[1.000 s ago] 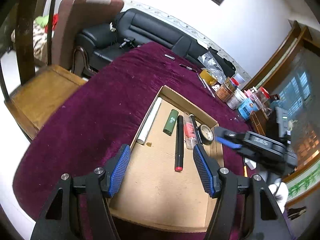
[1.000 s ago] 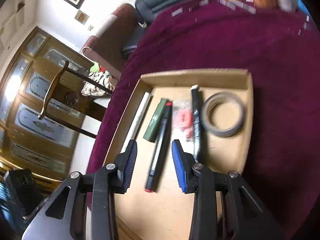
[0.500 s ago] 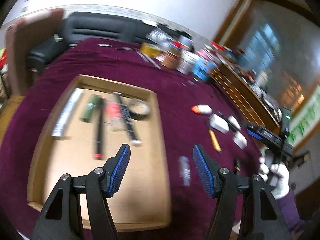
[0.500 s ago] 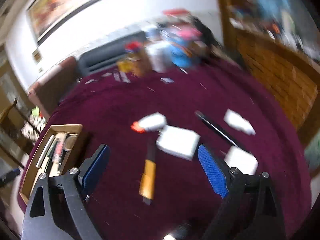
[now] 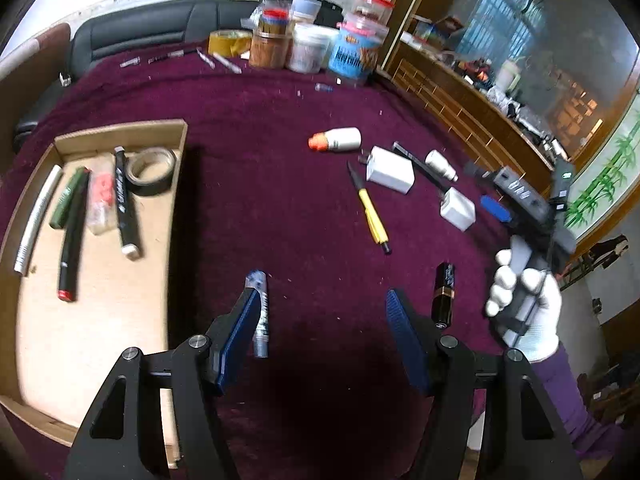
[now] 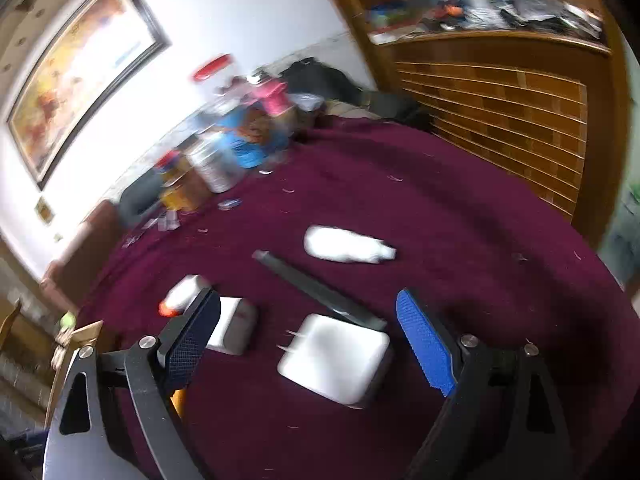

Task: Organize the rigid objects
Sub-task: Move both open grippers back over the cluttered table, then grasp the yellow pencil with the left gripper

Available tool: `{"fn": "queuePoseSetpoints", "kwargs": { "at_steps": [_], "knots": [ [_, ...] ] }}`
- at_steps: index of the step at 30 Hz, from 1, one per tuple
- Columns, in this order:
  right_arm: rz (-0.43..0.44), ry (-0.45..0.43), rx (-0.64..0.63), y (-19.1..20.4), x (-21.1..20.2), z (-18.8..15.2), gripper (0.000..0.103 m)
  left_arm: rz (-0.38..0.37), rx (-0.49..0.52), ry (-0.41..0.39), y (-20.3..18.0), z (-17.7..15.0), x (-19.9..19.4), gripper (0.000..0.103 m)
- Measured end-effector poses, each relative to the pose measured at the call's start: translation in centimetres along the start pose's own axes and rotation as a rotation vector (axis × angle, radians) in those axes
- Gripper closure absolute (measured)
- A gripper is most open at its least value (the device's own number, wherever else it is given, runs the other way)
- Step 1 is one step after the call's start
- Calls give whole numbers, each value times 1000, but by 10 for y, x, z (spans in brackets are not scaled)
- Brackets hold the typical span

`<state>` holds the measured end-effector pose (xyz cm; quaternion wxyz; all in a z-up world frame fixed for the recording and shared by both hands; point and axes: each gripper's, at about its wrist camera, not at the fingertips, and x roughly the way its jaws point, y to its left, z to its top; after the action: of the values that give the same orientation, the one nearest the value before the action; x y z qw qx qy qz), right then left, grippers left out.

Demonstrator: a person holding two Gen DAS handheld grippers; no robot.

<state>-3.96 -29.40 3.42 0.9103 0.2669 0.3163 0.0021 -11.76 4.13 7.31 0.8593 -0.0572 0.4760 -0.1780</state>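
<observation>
1. now, right tool (image 6: 308, 340) gapes wide, empty, over the white charger (image 6: 334, 358), which lies flat between its fingers w/ prongs toward the left finger.
2. left tool (image 5: 320, 332) also wide open, holding nothing; a silver pen (image 5: 260, 312) lies lengthwise along its left finger.
3. cardboard tray (image 5: 176, 216) sits well left; the purple surface (image 5: 272, 200) between looks free of clutter.
4. right hand (image 5: 524, 308) is nearer the charger; a black bar (image 6: 320, 292) touching its far edge could snag.
</observation>
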Motion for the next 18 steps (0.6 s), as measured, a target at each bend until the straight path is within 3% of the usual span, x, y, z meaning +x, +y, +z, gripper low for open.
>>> {"fn": "queuePoseSetpoints", "kwargs": {
  "at_steps": [6,13,18],
  "knots": [
    [48,14,-41,9,-3,-4,13,-6,-43,42,-2,-3,23,44],
    [82,69,-69,12,10,-7,13,-17,-50,52,1,-6,22,44],
    [314,202,-169,35,22,-17,13,-36,-46,53,1,-8,18,44]
  ]
}}
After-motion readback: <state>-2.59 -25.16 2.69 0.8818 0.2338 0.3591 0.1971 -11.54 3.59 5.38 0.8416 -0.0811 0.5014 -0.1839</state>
